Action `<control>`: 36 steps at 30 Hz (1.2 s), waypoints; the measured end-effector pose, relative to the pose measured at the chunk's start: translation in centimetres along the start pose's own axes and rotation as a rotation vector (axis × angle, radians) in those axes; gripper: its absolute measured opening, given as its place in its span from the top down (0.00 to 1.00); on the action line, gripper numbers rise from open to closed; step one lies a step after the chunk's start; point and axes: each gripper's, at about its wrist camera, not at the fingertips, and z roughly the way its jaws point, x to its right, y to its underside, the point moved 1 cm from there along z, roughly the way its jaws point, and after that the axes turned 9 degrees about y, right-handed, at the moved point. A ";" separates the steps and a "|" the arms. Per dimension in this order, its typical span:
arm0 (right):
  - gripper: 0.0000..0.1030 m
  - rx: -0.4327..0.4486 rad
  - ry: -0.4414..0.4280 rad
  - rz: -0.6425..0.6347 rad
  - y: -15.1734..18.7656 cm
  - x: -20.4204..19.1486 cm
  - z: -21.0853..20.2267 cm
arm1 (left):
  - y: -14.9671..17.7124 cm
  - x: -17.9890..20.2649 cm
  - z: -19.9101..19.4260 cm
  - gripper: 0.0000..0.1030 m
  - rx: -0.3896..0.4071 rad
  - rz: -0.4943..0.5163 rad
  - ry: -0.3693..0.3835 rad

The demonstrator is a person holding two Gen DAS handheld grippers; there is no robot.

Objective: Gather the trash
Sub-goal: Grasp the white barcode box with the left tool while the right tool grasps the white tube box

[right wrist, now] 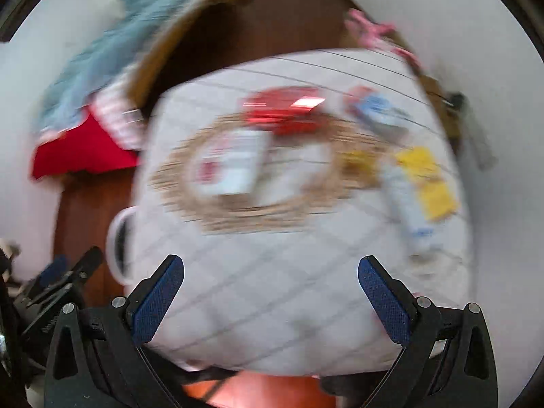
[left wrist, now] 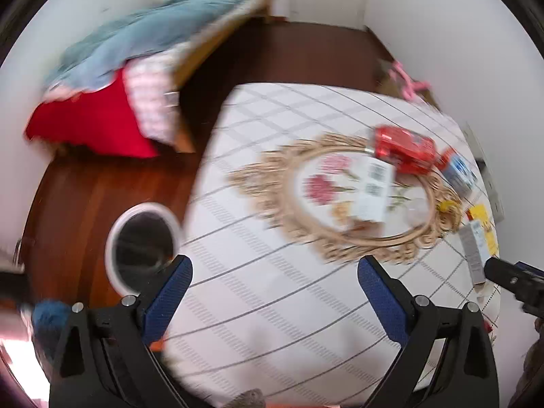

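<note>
though beyond both tongs [left wrist: 274,285], trash [left wrist: 403,149]

A shiny red crinkly wrapper [left wrist: 403,149] lies toward the table's far edge. A white paper box with square codes [left wrist: 372,187] lies flat mid-table. A yellow packet [left wrist: 484,224] lies by the right edge.

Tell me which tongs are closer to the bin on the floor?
Left. The left tongs hang beside the bin at the table's edge; the right tongs are farther, over the table.

Glossy red wrapper [left wrist: 404,149], cloth tablecloth [left wrist: 272,289]
</note>
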 end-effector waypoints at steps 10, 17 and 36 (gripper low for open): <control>0.32 -0.145 0.179 -0.007 -4.2 7.5 9.7 | -5.4 7.3 10.9 0.05 -0.160 0.211 0.023; 0.58 -0.171 0.176 -0.002 -4.7 8.2 11.0 | -5.7 9.1 15.1 0.47 -0.255 0.272 0.024; 0.61 -0.216 0.071 -0.060 -1.7 4.1 11.8 | 0.4 6.6 12.4 0.55 -0.260 0.194 0.037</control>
